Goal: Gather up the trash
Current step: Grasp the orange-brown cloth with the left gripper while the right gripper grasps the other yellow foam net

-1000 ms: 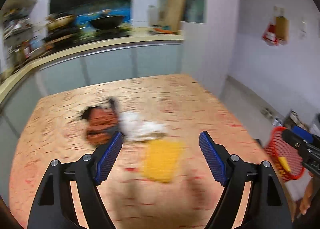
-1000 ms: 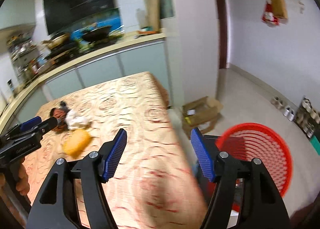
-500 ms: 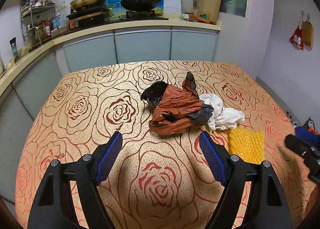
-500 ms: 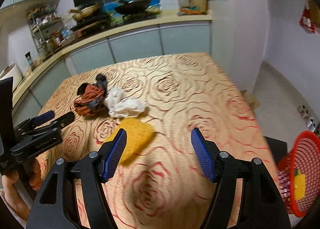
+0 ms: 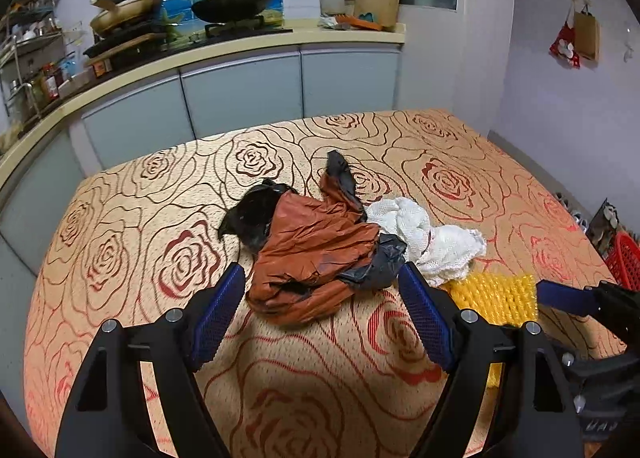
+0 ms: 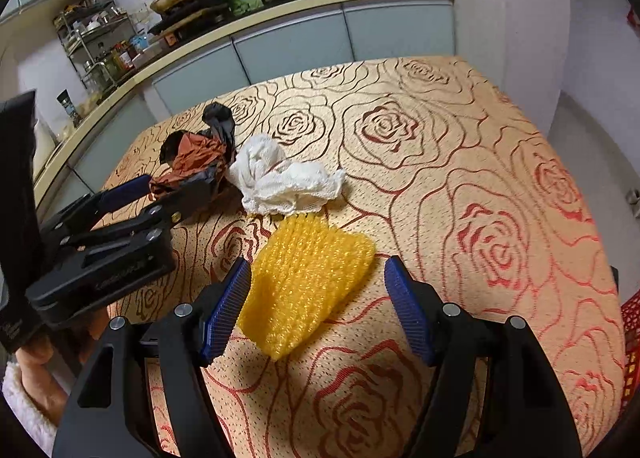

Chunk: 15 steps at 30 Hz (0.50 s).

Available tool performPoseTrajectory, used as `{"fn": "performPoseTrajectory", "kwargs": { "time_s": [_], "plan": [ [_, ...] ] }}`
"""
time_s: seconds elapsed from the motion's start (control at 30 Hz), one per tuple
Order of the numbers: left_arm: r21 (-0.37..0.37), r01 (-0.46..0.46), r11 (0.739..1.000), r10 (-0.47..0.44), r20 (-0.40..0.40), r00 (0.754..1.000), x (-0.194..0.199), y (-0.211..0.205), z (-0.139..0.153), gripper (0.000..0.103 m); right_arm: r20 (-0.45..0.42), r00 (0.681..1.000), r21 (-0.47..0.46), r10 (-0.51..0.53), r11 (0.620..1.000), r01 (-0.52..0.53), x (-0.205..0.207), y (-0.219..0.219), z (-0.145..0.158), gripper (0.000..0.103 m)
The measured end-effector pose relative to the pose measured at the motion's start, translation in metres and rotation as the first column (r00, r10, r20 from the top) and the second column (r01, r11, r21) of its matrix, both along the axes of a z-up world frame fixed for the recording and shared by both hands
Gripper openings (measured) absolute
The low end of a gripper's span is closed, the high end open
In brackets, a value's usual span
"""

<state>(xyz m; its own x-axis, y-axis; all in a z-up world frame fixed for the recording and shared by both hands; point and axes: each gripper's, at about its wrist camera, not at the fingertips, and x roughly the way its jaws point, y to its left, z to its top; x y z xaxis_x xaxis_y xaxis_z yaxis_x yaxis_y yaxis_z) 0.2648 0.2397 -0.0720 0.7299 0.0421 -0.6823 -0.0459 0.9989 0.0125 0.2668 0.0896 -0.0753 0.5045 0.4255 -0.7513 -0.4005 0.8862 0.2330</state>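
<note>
Trash is piled on the tabletop (image 5: 140,217), which is covered with a rose-pattern cloth. One landmark can be used for all places: the white rag (image 5: 428,234) in the middle of the pile.

An orange and black crumpled bag (image 5: 316,254) is seen touching the white rag on its left side. A yellow bumpy sheet (image 6: 304,282) is laid flat just in front of the white rag, with its far edge tucked against the rag.

The left tongs (image 5: 320,310) are held wide apart, with nothing between the blue pads. They are placed low over the tabletop, left of the white rag, and the near edge of the bag sits just beyond the gap between the pads.

The right tongs (image 6: 316,306) are also held wide apart and hold nothing. They are found in front of the white rag, and the yellow sheet lies between the two blue pads. It cannot be told if the pads touch it.

A red basket (image 5: 626,260) is seen far to the right of the white rag, down past the tabletop edge. Pans (image 5: 232,3) are seen on the stove far behind the rag.
</note>
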Motion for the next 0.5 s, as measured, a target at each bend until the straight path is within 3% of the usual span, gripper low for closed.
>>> {"fn": "performPoseTrajectory", "kwargs": {
  "time_s": [0.2, 0.4, 0.43, 0.5],
  "plan": [
    [0.009, 0.0, 1.0, 0.0, 0.007, 1.0, 0.005, 0.0, -0.0011, 0.064, -0.008, 1.0, -0.008, 0.017, 1.0, -0.017, 0.0027, 0.0047, -0.0062, 0.065],
    [0.01, 0.007, 1.0, -0.007, 0.025, 1.0, -0.0006, 0.0008, 0.0, 0.055, -0.002, 0.999, -0.001, 0.039, 0.999, -0.039, 0.0033, 0.0057, -0.0054, 0.034],
    [0.016, 0.001, 1.0, -0.001, 0.027, 1.0, -0.0019, 0.0014, 0.0, 0.039, 0.006, 0.999, -0.003, 0.042, 0.999, -0.042, 0.0019, 0.0059, -0.0044, 0.032],
    [-0.012, -0.007, 1.0, 0.007, 0.023, 1.0, -0.0038, 0.0075, 0.0001, 0.033, 0.019, 0.999, -0.008, 0.045, 0.999, -0.045, -0.0003, 0.0052, -0.0029, 0.024]
  ]
}}
